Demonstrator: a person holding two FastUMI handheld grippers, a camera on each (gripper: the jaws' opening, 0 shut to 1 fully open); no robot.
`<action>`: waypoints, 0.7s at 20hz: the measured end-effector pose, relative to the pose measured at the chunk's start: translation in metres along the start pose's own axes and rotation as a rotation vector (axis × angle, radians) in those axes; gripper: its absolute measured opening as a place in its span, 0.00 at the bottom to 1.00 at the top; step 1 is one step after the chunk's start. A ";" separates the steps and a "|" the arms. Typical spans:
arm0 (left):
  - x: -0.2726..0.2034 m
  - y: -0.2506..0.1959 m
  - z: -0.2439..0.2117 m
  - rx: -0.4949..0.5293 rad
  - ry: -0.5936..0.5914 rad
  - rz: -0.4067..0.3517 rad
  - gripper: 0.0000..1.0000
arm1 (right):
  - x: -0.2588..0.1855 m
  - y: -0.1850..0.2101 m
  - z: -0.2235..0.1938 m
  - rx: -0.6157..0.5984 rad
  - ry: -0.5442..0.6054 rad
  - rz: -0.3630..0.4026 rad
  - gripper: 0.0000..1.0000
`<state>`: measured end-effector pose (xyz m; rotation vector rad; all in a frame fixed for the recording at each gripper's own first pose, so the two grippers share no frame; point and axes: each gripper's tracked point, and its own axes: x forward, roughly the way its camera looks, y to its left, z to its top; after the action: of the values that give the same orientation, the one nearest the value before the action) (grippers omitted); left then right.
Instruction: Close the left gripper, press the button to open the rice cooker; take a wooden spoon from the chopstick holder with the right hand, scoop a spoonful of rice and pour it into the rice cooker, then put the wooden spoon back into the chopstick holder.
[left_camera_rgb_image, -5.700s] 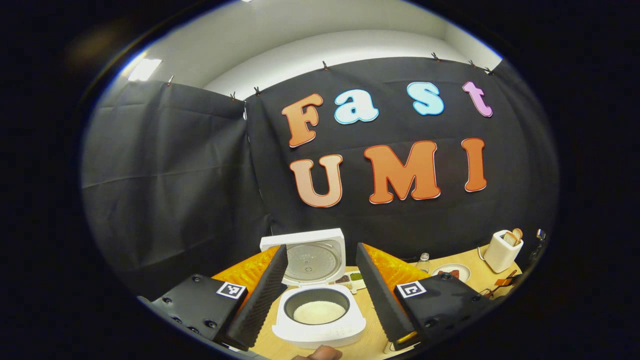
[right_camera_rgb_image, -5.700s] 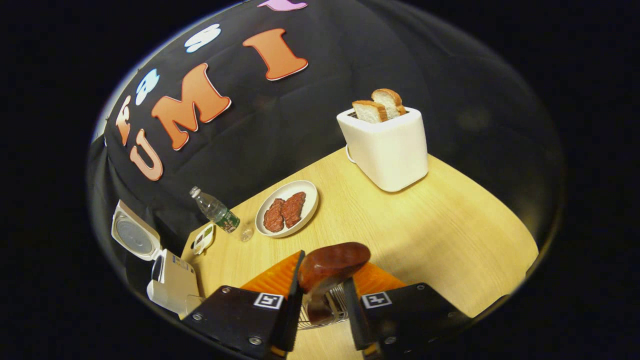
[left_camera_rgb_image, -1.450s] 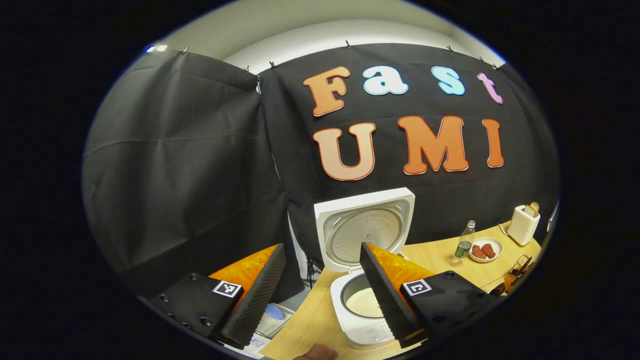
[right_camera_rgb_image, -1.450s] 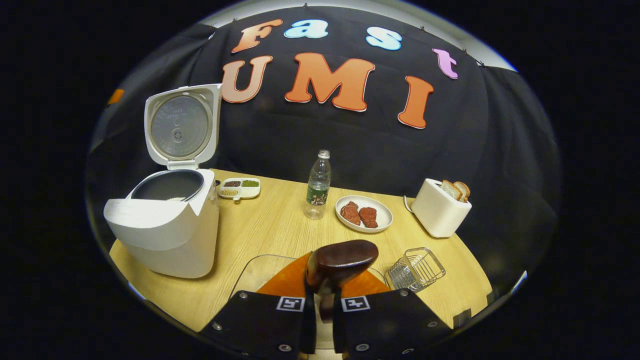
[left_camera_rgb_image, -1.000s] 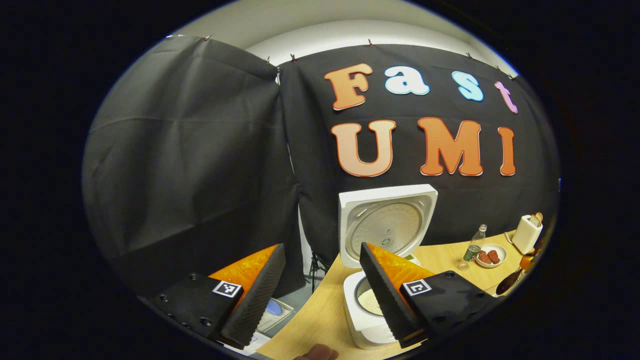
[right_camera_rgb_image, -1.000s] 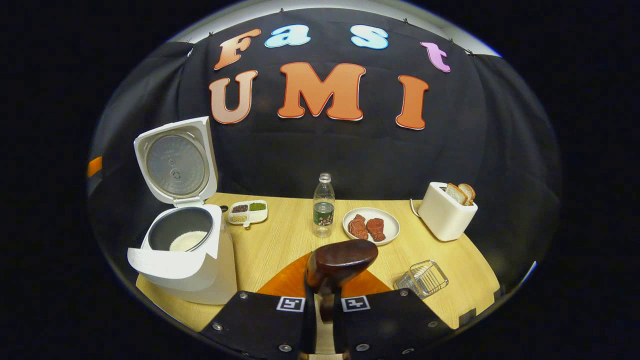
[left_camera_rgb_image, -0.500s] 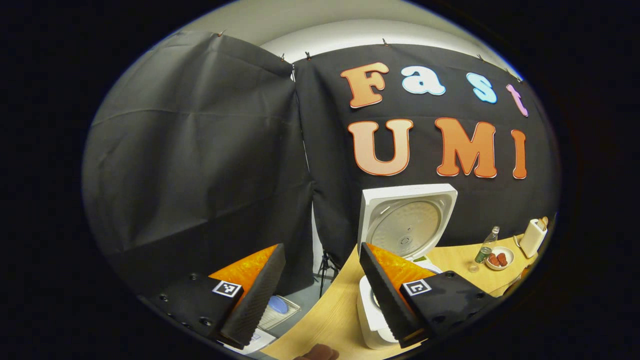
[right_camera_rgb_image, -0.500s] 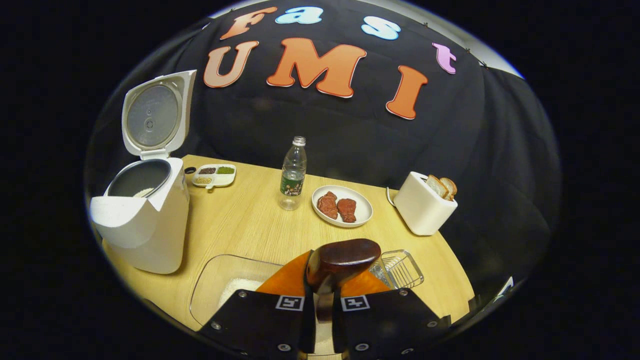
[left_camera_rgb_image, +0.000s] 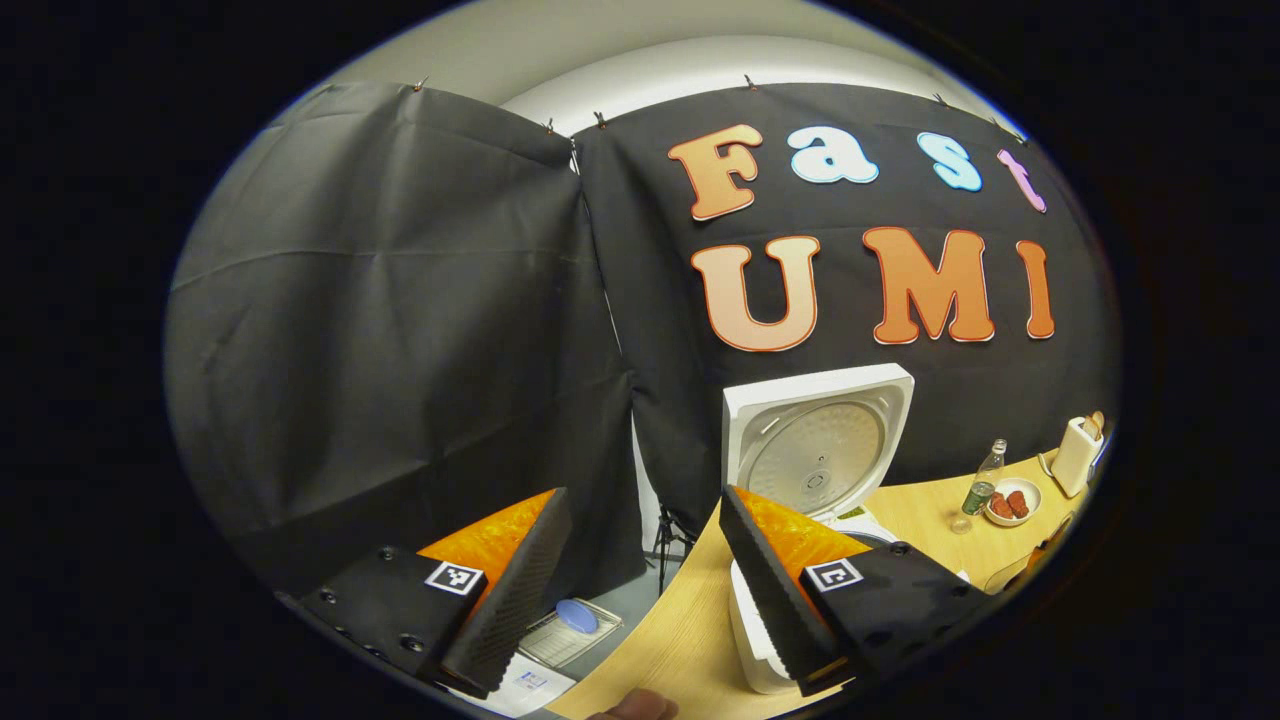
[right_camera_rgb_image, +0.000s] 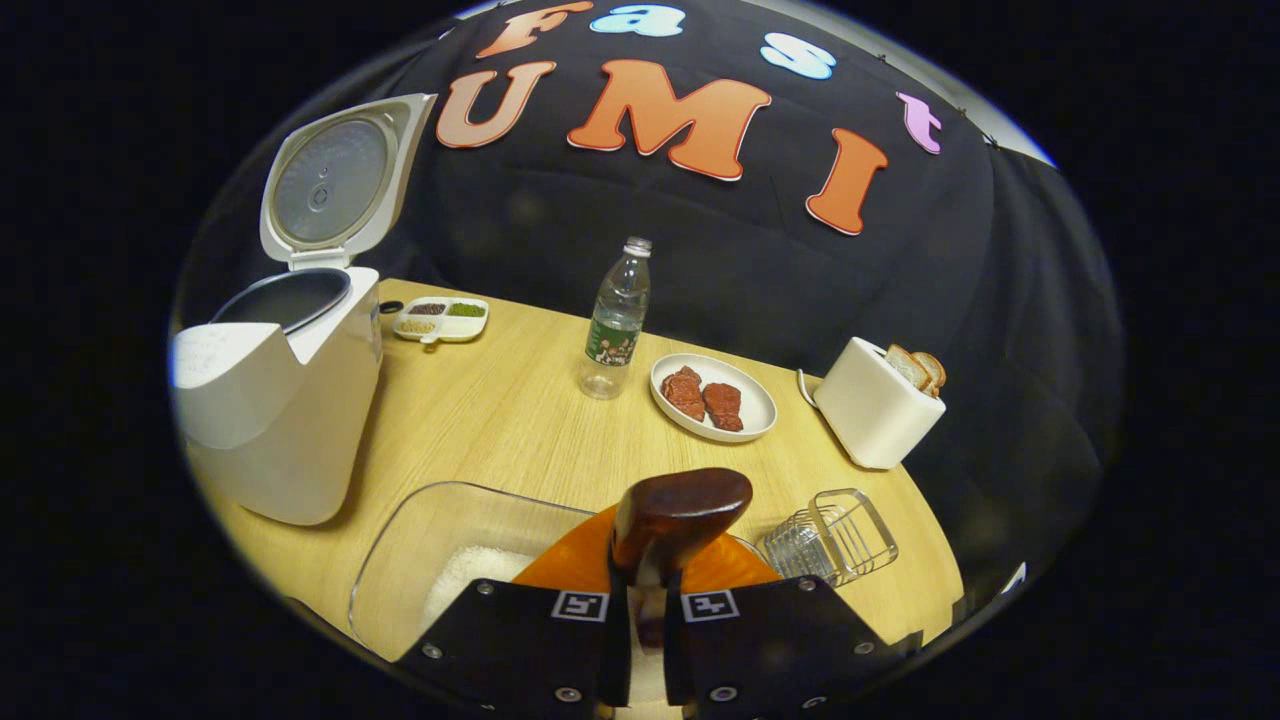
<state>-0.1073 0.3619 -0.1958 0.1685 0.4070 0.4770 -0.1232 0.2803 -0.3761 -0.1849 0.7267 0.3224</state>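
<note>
Right gripper view: right tongs (right_camera_rgb_image: 640, 610) clamp the wooden spoon (right_camera_rgb_image: 680, 515), rice container (right_camera_rgb_image: 450, 560) just below; left tongs (left_camera_rgb_image: 640, 590) gape wide.

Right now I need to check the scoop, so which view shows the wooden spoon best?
The right gripper view: the wooden spoon stands close and centred, clamped in the right tool, its bowl up over the clear rice container. In the left gripper view the table's right edge is too small and dim to make it out.

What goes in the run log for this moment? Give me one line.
rice cooker: lid open | right hand-held gripper: shut on wooden spoon, above glass rice dish | left hand-held gripper: open, empty | chopstick holder: spoon out
</note>
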 end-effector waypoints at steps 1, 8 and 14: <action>0.000 -0.001 0.001 0.002 0.001 -0.001 1.00 | -0.004 0.007 0.001 0.010 -0.007 0.023 0.13; 0.001 -0.017 0.006 0.024 -0.007 -0.039 1.00 | -0.032 0.068 0.001 0.210 0.034 0.189 0.13; -0.001 -0.020 0.009 0.048 -0.011 -0.053 1.00 | -0.029 0.061 -0.009 0.542 0.147 0.235 0.12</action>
<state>-0.0960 0.3437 -0.1927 0.2059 0.4117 0.4140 -0.1711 0.3286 -0.3663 0.3963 0.9581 0.3261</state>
